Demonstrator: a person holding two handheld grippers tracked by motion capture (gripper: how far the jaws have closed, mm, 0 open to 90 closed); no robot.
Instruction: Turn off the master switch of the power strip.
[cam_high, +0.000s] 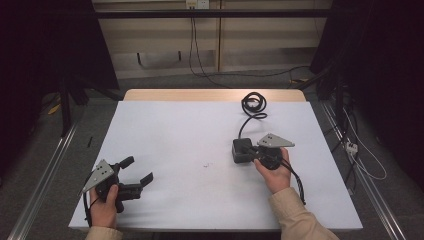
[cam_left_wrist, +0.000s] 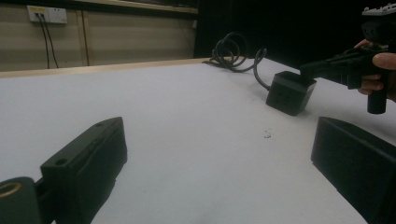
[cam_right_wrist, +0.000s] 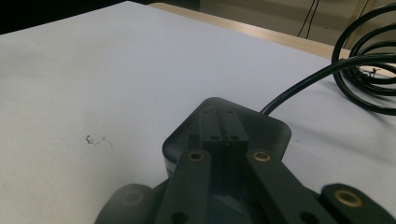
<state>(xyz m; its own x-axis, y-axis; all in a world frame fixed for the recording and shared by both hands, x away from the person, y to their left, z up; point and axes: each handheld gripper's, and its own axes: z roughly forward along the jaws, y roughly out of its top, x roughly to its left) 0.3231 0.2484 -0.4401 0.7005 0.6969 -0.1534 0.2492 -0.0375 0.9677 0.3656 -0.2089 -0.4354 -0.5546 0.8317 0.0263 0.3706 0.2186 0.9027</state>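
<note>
one black box (cam_high: 242, 150) — under closed right gripper (cam_high: 251, 151)

Left tool (cam_high: 136, 172) held low near the surface's near left corner, jaws spread wide apart, pointing right. Right tool (cam_high: 246, 150) gripped right of centre, jaws pressed together, pointing left.

- The left gripper (cam_high: 136, 172) is built of matte black parts, with blocky rectangular jaws.
- A grey three-cornered plate (cam_high: 99, 173), dotted with small holes, is carried on top.
- Brass-ringed screw holes are seen on the black arms of the right gripper (cam_right_wrist: 224, 126).
- A black cable (cam_high: 296, 181) is trailed from it.
- Beige sleeves (cam_high: 298, 216) are worn.
</note>
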